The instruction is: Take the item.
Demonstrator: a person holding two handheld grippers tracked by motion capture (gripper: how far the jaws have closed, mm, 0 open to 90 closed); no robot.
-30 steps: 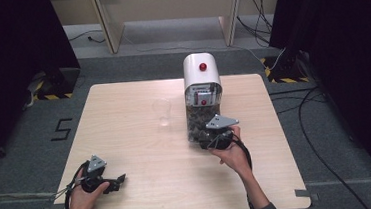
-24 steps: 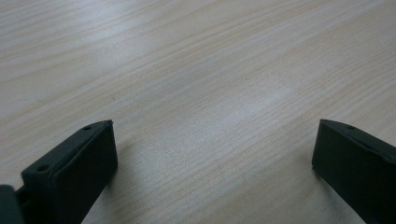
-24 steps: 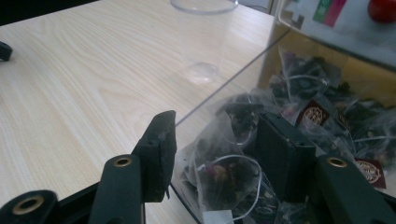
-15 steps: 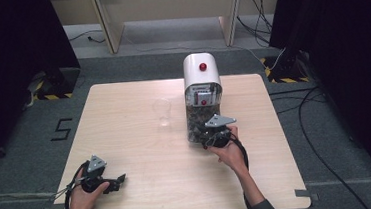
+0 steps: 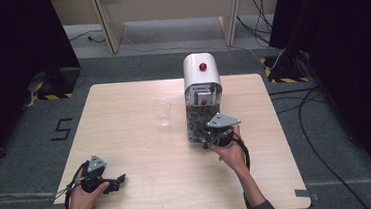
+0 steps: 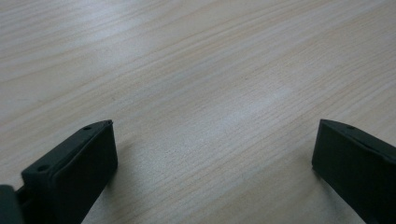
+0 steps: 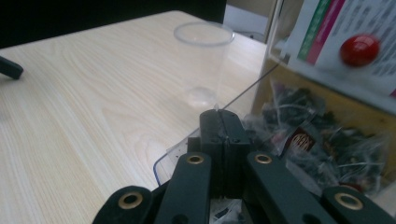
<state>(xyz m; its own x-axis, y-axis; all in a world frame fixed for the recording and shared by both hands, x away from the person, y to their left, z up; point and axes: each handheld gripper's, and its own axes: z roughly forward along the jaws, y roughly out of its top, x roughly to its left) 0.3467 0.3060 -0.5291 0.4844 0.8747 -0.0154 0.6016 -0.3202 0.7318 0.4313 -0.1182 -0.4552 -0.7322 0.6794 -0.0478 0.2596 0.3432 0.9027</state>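
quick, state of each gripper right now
left gripper: open, empty, over the table.
right gripper: jaws just closed, at the dispenser; whether it pinches anything cannot be told.

table (image 5: 126,139): pale matt wood grain | cup (image 7: 204,60): clear smooth plastic | dispenser (image 5: 201,73): glossy white shell, clear front

Even, soft light falls from above on my table (image 5: 141,138); the room at nine and three o'clock is near black. A pale sheen crosses the wood (image 6: 261,102) between my left fingers (image 6: 79,172). The red knob (image 7: 358,50) at two o'clock is blurred, my right fingers (image 7: 224,140) sharper.
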